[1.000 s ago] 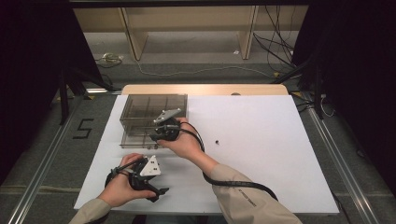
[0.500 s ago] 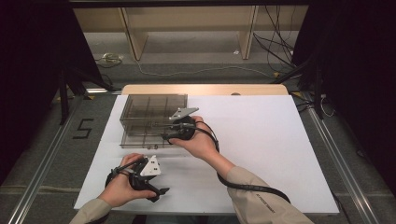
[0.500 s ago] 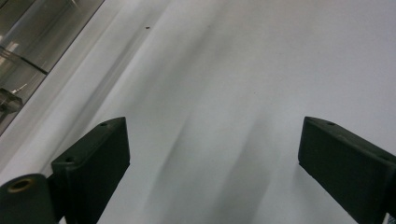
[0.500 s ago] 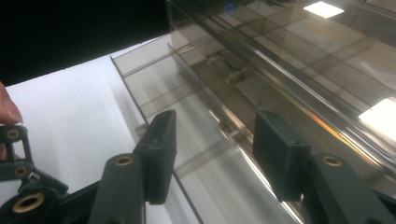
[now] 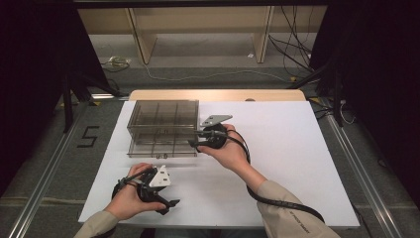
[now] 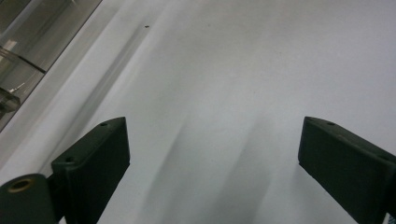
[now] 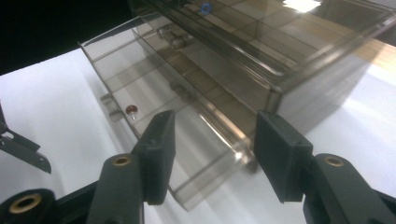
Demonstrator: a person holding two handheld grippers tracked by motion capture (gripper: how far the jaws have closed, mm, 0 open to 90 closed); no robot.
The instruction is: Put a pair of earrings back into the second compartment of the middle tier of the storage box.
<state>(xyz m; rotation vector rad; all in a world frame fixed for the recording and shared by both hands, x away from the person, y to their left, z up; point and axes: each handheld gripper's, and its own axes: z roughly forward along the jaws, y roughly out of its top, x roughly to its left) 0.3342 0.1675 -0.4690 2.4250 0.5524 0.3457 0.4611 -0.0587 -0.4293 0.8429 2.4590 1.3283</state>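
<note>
Smoky clear-plastic drawer box [image 5: 163, 116] on the white worktop [image 5: 297, 148] — lower drawer [image 7: 187, 140] pulled out.

The box stands at the worktop's far left; its open drawer holds a small red-headed part [image 7: 130, 110]. The right gripper [image 5: 194, 138] sits just beside the drawer's near corner — its jaws, having just been opening, stand spread with that corner between them, pads not pressing. The left gripper [image 5: 171, 204] rests near the front edge, jaws spread wide over bare worktop.
</note>
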